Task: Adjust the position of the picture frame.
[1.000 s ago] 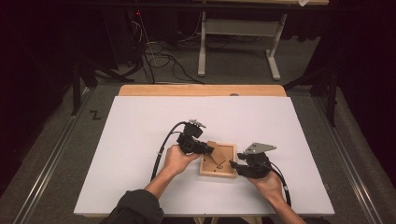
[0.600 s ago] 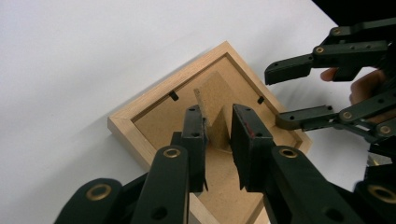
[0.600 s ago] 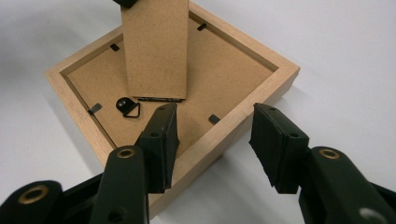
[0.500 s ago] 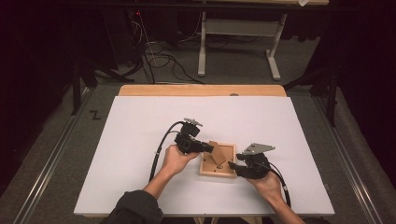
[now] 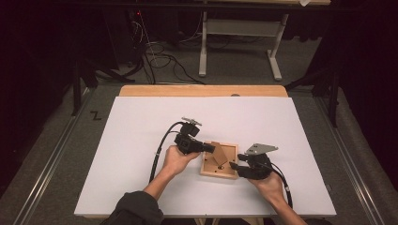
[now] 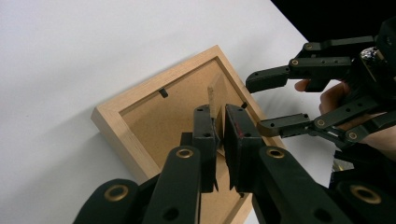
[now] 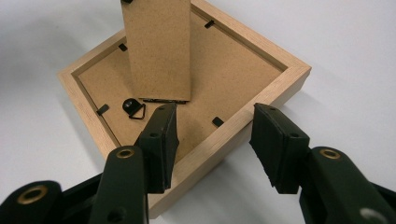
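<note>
While the wooden picture frame (image 5: pixel 219 160) lies face down on the white bench (image 5: pixel 141 136), near its front edge and between the person's two hands, its back panel faces up. The left tool (image 6: pixel 217 135) has just been closing; its jaws are now nearly together, pinching the thin edge of the fibreboard easel stand (image 6: pixel 215 100), which is lifted up from the backing. In the right gripper view this stand (image 7: pixel 158 51) rises from its hinge near the middle of the panel, beside a small black hanging loop (image 7: pixel 133 108). The right tool (image 7: pixel 212 140) stands partly open, straddling the near rail of the frame (image 7: pixel 233 121): one jaw inside the recess, one outside. Whether its pads actually press the wood cannot be told with certainty; a gap appears at the outer jaw. In the high view both tools (image 5: pixel 206 148) (image 5: pixel 238 168) meet the frame from opposite sides.
</note>
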Motion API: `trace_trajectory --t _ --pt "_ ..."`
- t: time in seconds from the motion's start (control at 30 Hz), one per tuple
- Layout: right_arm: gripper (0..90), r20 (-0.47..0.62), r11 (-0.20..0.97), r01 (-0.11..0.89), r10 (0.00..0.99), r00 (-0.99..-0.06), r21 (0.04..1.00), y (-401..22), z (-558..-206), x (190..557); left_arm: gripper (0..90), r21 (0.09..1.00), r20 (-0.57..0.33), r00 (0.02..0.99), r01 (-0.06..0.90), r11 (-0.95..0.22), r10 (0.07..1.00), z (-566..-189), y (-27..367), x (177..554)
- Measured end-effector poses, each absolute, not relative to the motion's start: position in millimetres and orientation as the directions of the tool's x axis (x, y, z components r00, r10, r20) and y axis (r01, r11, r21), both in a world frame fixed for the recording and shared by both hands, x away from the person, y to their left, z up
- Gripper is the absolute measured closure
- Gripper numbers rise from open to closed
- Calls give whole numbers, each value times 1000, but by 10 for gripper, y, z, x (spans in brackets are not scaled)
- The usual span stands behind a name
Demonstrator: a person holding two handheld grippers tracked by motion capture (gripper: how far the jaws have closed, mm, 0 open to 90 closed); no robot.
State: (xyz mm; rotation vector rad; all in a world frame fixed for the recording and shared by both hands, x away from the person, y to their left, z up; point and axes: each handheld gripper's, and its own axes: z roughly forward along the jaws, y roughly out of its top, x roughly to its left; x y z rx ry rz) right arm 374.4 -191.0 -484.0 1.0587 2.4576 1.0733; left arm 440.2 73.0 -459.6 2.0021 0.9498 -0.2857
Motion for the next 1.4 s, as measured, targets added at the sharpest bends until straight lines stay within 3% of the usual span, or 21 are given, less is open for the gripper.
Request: trace_trajectory --t 0.47,1.4 --pt "518 51 451 507 709 -704 735 -1916 -4817 3738 884 647 -540 696 703 -297 473 -4490 774 4347" --pt "467 112 395 548 728 -677 737 -2004 -4782 3841 888 751 -384 776 578 -320 501 -4318 805 4183"
